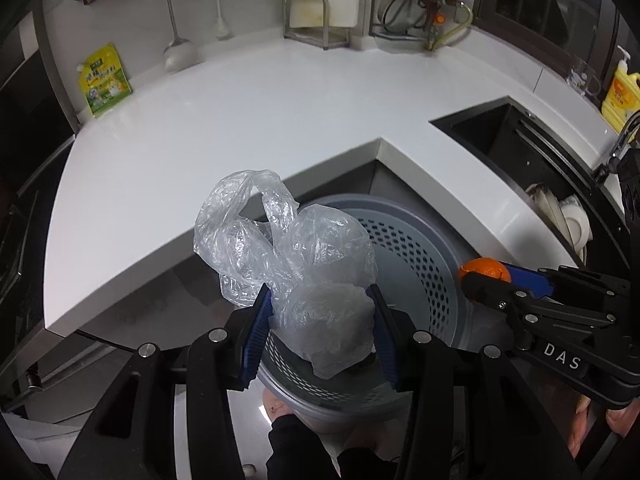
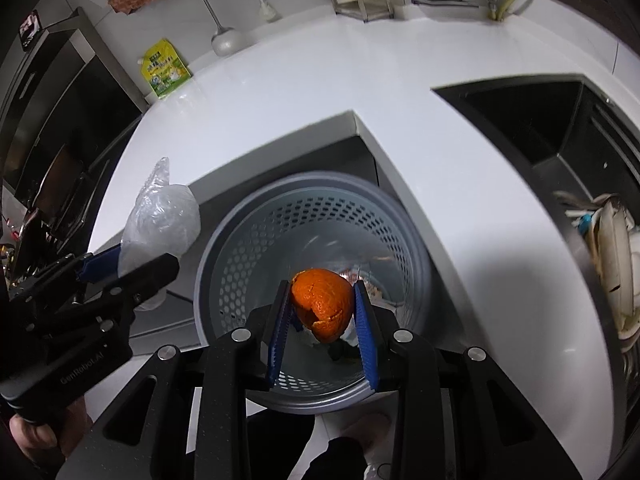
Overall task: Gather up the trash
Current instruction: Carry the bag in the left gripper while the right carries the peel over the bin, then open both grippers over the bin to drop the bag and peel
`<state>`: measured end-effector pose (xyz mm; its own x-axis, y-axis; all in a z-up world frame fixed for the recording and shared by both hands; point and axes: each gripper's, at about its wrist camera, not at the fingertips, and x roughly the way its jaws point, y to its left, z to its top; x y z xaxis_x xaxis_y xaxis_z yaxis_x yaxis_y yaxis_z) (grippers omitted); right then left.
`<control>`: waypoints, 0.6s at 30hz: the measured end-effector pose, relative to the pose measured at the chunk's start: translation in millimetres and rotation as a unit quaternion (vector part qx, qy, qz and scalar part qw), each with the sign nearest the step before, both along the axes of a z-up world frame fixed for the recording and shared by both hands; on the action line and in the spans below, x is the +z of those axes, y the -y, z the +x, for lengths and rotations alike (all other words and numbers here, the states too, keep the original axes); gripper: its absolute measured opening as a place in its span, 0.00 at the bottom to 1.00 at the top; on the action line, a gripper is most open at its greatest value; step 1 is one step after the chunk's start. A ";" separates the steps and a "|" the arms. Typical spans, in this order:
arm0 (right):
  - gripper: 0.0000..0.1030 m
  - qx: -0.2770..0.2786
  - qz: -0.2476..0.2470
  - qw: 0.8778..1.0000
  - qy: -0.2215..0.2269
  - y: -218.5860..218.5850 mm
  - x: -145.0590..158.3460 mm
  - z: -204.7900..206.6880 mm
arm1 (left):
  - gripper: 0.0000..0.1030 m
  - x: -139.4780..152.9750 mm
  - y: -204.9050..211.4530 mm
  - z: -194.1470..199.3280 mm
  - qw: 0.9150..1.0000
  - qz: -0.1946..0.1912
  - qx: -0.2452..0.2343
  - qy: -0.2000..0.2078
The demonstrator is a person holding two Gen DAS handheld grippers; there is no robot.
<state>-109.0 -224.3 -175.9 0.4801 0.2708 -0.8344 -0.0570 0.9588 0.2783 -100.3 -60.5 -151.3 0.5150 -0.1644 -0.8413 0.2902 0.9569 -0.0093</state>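
Two tongs are held over a grey perforated bin (image 2: 240, 240) that stands on the floor in the inner corner of an L-shaped white surface (image 1: 260, 112). The left tongs (image 1: 320, 304) are closed part-way on a crumpled clear bag (image 1: 320, 280); the blue pads (image 1: 256, 332) press on its lower bunch from both sides, while the upper folds and a loop of plastic rise free above them. In the left view the bag hangs above the near-left part of the bin's rim. The right tongs (image 2: 322, 308) are closed more narrowly on an orange peel (image 2: 322, 304), which is gripped on both sides by the pads and held above the bin's open mouth. At the bottom of the bin some pale scraps are seen, too blurred to tell what they are. In the right view the left tongs appear at the left, with the bag beside the bin's left rim; in the left view the right tongs appear at the right, with the peel at the bin's right rim.

On the far left of the surface a yellow-green pouch (image 1: 105, 80) leans against the wall. A ladle (image 1: 180, 54) hangs at the far wall. A black sink (image 1: 540, 152) is set into the surface at the right, with dishes (image 2: 612, 264) stacked in it. A yellow bottle (image 1: 622, 96) stands at the far right, beside a glass (image 1: 580, 76).
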 end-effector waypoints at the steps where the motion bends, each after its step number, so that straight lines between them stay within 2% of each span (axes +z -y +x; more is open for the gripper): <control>1: 0.29 -0.001 0.000 1.000 -0.004 -0.9 -4.6 0.9 | 0.45 -5.0 0.1 0.9 1.000 0.000 -0.001 -0.006; 8: 0.29 -0.001 -0.003 1.000 -0.019 -6.3 -20.7 9.6 | 0.47 -26.0 -2.2 7.1 1.000 0.000 0.000 -0.030; 14: 0.29 -0.002 0.006 1.000 -0.024 -8.7 -26.5 16.7 | 0.47 -30.6 -7.7 12.0 0.999 -0.008 0.008 -0.047; 18: 0.36 -0.002 0.009 1.000 -0.019 -9.1 -22.8 17.0 | 0.50 -25.4 -11.1 11.8 0.999 -0.011 0.010 -0.044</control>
<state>-92.0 -215.2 -198.7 0.4493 0.2832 -0.8473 -0.0413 0.9540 0.2970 -88.5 -49.4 -176.7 0.4430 -0.1735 -0.8796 0.2691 0.9616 -0.0541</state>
